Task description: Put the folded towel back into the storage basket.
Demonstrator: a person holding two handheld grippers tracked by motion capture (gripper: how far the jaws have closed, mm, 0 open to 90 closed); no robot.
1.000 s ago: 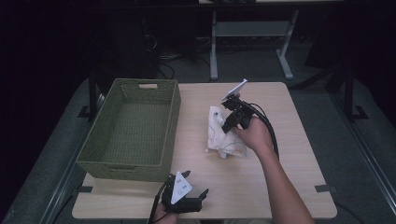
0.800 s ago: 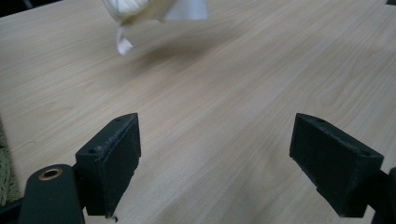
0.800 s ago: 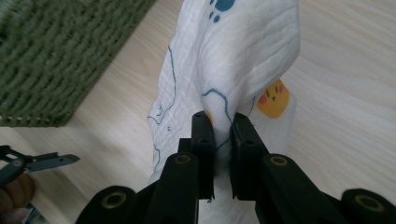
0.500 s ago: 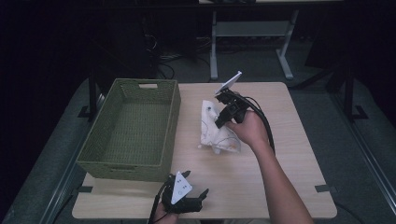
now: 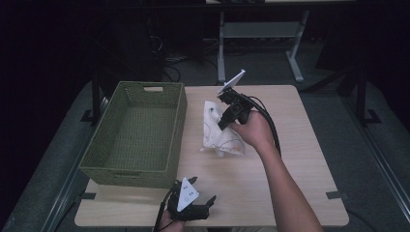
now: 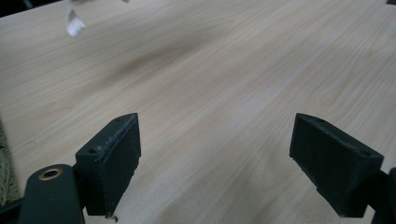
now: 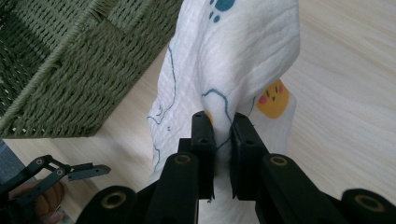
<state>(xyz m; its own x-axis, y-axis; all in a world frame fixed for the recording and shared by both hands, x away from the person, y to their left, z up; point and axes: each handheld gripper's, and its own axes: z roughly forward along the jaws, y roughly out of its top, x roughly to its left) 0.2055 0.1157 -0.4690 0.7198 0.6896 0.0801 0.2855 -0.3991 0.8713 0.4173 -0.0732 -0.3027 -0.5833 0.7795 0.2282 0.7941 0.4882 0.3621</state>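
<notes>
A white cloth with blue line drawings and a yellow patch lies crumpled at the table's middle, part of it lifted. My right gripper is shut on a fold of the white cloth, which hangs up from between its jaws. A green woven basket stands just left of the cloth, and the basket's corner is close beside the fabric. My left gripper rests open at the table's front edge, nothing between its pads. A scrap of the cloth's edge shows far ahead of it.
The light wooden table has bare surface to the right of the cloth and along the front. A black cable trails from the right gripper over the person's forearm. Metal table legs and dark floor lie beyond the far edge.
The right gripper has moved left and slightly away, toward the basket, dragging and lifting the pinched cloth with it. The left gripper has stayed put.
</notes>
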